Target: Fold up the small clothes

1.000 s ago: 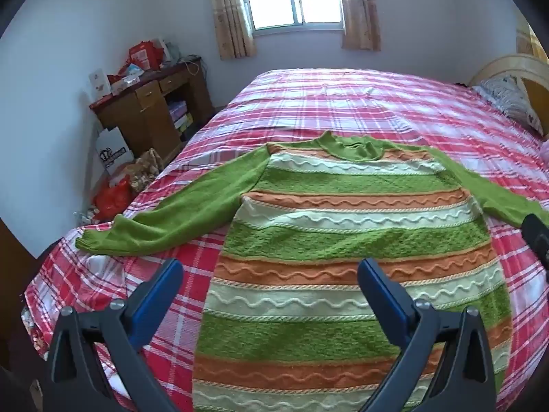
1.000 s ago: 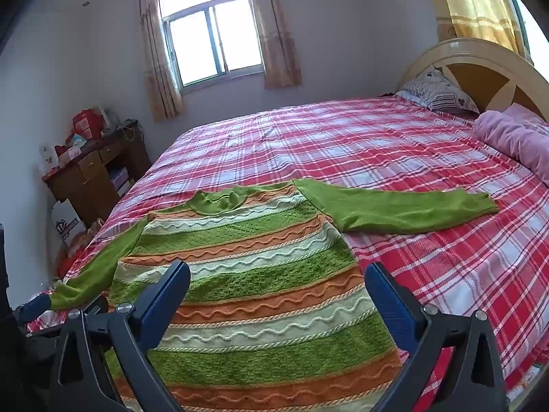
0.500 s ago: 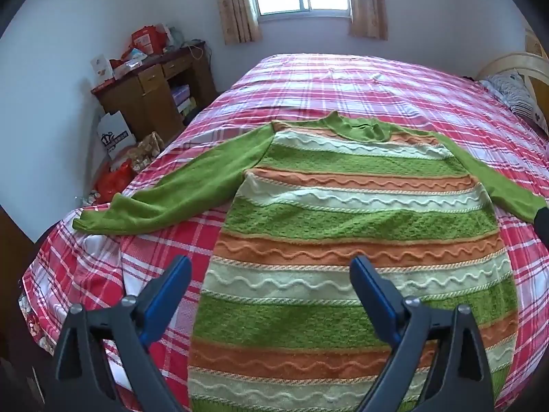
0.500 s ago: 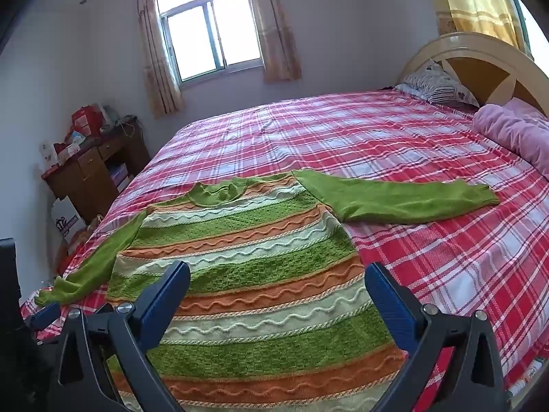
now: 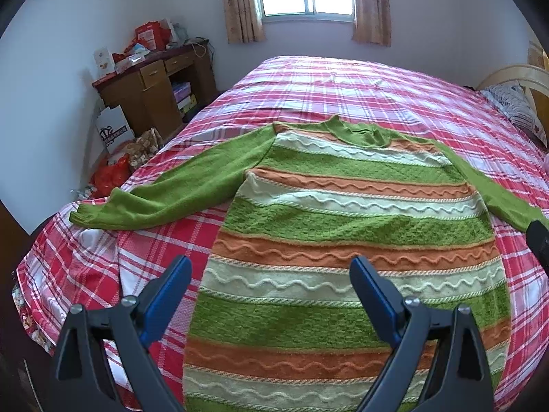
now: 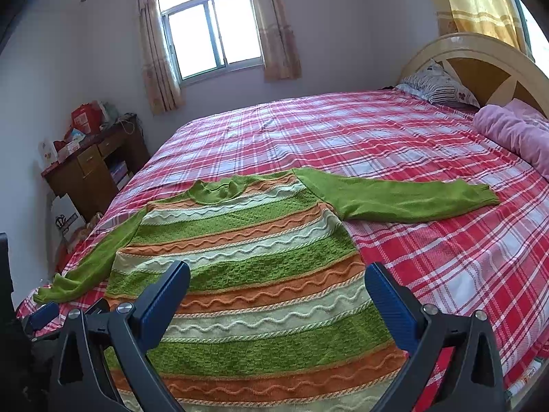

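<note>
Both spread: left hand-held gripper (image 5: 267, 271) and right hand-held gripper (image 6: 277, 276) above flat sweater (image 5: 346, 233).

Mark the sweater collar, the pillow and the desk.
sweater collar (image 5: 360, 132), left wrist view, on the green neckband
pillow (image 6: 437, 82), right wrist view, on its patterned top
desk (image 5: 151, 86), left wrist view, on the drawer front

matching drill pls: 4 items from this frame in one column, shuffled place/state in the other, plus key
Items:
1. sweater
2. pink blanket
3. wooden desk
4. left gripper

Place/state:
A. stands against the wall, clutter on top
B. open, above the sweater's lower part
C. flat on the plaid bedspread, both sleeves spread out
D. bunched near the headboard

Pairs: 1-C, 2-D, 3-A, 4-B
</note>
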Demonstrator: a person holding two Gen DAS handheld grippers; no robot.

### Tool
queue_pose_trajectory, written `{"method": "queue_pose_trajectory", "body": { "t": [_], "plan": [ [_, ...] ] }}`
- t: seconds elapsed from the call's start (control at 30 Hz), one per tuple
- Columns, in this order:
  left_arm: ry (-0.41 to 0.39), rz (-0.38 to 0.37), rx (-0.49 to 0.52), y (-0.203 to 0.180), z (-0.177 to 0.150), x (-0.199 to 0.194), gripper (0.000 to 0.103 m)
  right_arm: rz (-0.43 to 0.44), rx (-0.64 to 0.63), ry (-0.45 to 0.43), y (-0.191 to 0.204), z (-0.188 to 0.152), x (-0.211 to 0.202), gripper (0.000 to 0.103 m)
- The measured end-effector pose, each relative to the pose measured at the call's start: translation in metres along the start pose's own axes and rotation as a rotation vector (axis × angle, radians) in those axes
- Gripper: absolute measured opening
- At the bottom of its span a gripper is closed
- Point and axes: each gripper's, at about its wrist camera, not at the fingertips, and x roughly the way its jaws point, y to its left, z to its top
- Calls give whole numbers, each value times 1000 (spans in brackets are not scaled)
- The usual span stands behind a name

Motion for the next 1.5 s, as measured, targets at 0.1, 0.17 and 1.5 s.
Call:
{"method": "queue_pose_trajectory", "body": {
  "t": [0.1,0.17,1.5],
  "plan": [
    [5,-8,1,0,0,1,96,-1,-2,1,0,0,0,102],
    [7,1,9,-1,-1,1,96,-1,-1,1,0,0,0,102],
    [60,-20,22,-22,6,28,96,-24,50,58,-29,2,38,102]
  ]
}}
